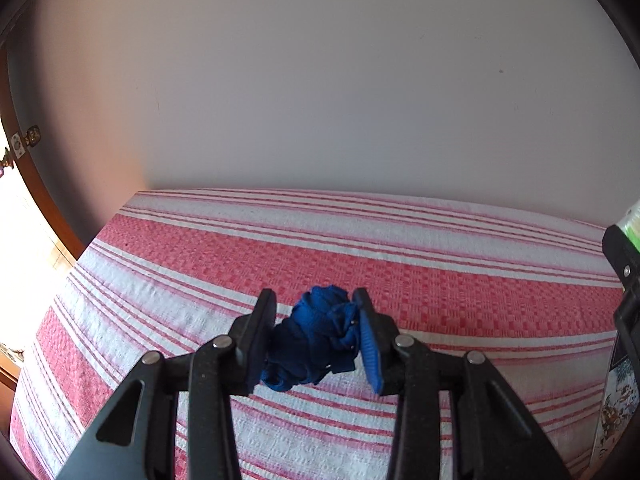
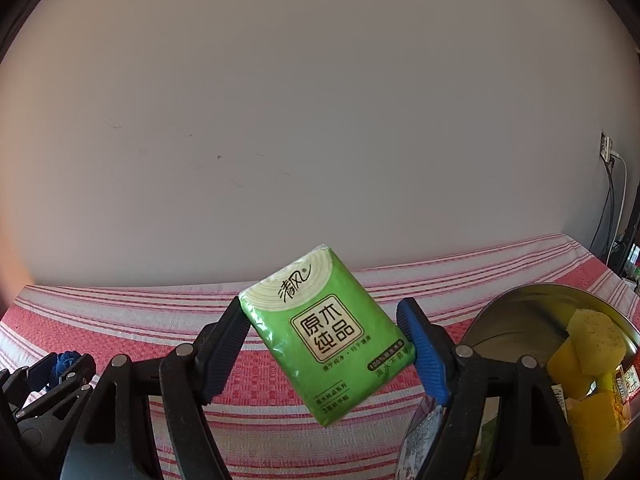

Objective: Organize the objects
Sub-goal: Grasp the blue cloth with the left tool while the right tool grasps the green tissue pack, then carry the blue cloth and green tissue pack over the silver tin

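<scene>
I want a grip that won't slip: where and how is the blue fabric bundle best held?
Across its middle, from above and behind, pads on its two opposite sides. The blue bundle is a soft, bunched lump lying lengthwise along the fingers on the striped cloth, so its bulk fills the gap. The left gripper grips it this way.

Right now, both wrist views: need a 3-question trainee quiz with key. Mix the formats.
1. True or false: the right gripper is empty.
2. What sits between the left gripper's pads? A) a yellow sponge B) a blue bundle of fabric C) a spoon
3. Fill in: the yellow sponges lie inside the metal ____, right of the right gripper.

Key
1. False: it grips a green tissue pack, held tilted above the red and white striped cloth.
2. B: the blue bundle of fabric is pinched between both pads.
3. bowl
</scene>
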A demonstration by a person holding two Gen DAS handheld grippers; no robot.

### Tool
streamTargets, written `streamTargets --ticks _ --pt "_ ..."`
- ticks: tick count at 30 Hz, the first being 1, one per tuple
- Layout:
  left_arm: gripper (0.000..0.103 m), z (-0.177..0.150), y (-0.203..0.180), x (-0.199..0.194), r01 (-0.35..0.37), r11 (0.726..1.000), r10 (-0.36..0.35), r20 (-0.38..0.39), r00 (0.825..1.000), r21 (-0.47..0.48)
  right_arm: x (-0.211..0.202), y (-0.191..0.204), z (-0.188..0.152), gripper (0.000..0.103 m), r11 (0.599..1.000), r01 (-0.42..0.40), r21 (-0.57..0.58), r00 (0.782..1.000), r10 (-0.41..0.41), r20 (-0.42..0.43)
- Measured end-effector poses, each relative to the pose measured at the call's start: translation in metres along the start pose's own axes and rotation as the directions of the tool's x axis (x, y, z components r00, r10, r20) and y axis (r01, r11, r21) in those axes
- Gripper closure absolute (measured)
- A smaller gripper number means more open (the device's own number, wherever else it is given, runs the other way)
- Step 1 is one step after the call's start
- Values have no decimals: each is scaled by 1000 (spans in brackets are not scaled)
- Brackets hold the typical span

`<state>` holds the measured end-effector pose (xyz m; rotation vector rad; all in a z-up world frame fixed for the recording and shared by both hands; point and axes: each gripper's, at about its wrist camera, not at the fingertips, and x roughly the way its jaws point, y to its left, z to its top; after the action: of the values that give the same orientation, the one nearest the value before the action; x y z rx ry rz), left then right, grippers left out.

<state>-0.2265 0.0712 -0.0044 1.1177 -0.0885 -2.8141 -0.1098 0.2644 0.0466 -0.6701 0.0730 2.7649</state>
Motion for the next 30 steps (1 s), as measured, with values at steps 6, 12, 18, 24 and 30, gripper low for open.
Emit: streamTargets --ticks 6,12,18,24,30 --pt "64 -7 4 -15 -35 999 35 39 999 -2 -2 0 0 26 1000 -6 -2 1000 6 8" --pt "64 -15 17 -24 -48 997 50 28 998 -58 -3 0 0 26 1000 -15 -6 1000 15 18" --pt "64 -16 27 -18 -74 996 76 51 996 -47 -9 5 -2 26 1000 -21 -22 999 22 37" --pt "64 -19 30 -24 -86 994 90 63 994 -61 -19 10 -6 25 999 -20 -38 998 23 57" --pt "64 -27 40 -28 -81 991 87 57 995 -102 -42 30 -16 25 998 -17 -61 996 22 86"
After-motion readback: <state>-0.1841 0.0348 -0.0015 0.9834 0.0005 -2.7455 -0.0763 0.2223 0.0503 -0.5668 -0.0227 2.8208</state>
